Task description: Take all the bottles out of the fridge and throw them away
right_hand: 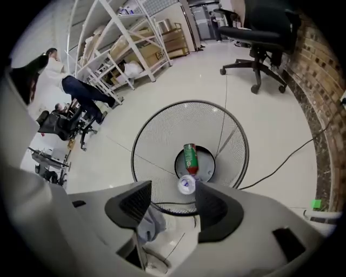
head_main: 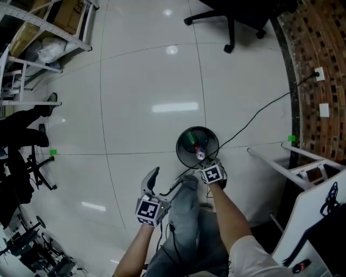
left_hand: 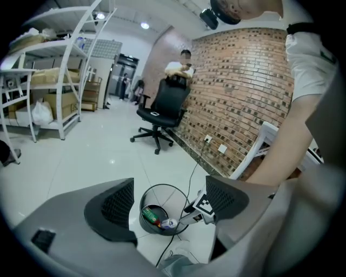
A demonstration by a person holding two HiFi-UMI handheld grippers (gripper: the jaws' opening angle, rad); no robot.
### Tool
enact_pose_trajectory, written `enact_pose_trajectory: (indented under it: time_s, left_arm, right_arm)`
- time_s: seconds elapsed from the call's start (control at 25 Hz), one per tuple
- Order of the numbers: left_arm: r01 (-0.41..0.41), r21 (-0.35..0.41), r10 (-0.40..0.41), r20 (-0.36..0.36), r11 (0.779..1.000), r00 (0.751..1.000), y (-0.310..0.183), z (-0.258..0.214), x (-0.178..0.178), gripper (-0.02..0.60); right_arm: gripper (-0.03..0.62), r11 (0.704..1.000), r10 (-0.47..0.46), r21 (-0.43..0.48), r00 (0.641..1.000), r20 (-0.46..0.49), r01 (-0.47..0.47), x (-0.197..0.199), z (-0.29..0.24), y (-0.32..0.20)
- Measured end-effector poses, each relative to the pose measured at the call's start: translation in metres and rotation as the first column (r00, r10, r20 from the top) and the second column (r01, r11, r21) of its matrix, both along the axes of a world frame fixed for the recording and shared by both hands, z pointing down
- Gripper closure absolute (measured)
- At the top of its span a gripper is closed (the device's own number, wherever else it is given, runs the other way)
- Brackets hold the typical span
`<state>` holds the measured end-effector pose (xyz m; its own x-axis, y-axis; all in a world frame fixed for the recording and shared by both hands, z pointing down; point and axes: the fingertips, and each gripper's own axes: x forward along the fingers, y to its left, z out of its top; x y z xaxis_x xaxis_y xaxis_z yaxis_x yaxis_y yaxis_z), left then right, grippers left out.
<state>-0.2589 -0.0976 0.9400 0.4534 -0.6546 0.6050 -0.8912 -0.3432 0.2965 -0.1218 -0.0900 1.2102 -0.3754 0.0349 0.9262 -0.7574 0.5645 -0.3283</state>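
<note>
Tipping looks the main risk: left gripper [left_hand: 170, 190] and right gripper [right_hand: 172, 190] fingers are spread and empty, and a knock on the centre-frame mesh bin [right_hand: 162, 130] could spill its green bottle [right_hand: 190, 158] and clear bottle [right_hand: 186, 184].

White tiled floor [head_main: 146, 81], brick wall [head_main: 311, 43], office chair [head_main: 232, 16], metal shelving [head_main: 32, 32]

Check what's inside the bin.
A green-labelled bottle lies on the bottom of the bin, with a clear bottle next to it. Anything under them is covered.
</note>
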Motion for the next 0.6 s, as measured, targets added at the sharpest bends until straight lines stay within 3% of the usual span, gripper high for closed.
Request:
enact_pose_trajectory:
  time_s: [0.12, 0.36, 0.44, 0.6]
  left_arm:
    - [-0.031, 0.019, 0.031, -0.011, 0.999, 0.999, -0.010, -0.020, 0.013, 0.179]
    - [-0.095, 0.069, 0.098, -0.040, 0.993, 0.994, -0.031, -0.080, 0.035, 0.179]
    - [-0.142, 0.083, 0.146, -0.047, 0.986, 0.988, -0.032, -0.107, 0.049, 0.179]
    - [-0.243, 0.117, 0.251, -0.064, 0.963, 0.966, -0.028, -0.166, 0.078, 0.181]
  right_arm:
    - [0.318, 0.999, 0.032, 0.014, 0.999, 0.023, -0.032, 0.007, -0.031, -0.008]
    - [0.318, 0.968, 0.248, 0.015, 0.964, 0.094, -0.250, 0.033, -0.106, 0.003]
    - [0.318, 0.944, 0.326, 0.006, 0.938, 0.116, -0.329, 0.048, -0.145, 0.016]
    - [0.319, 0.860, 0.498, 0.023, 0.848, 0.181, -0.510, 0.082, -0.235, 0.032]
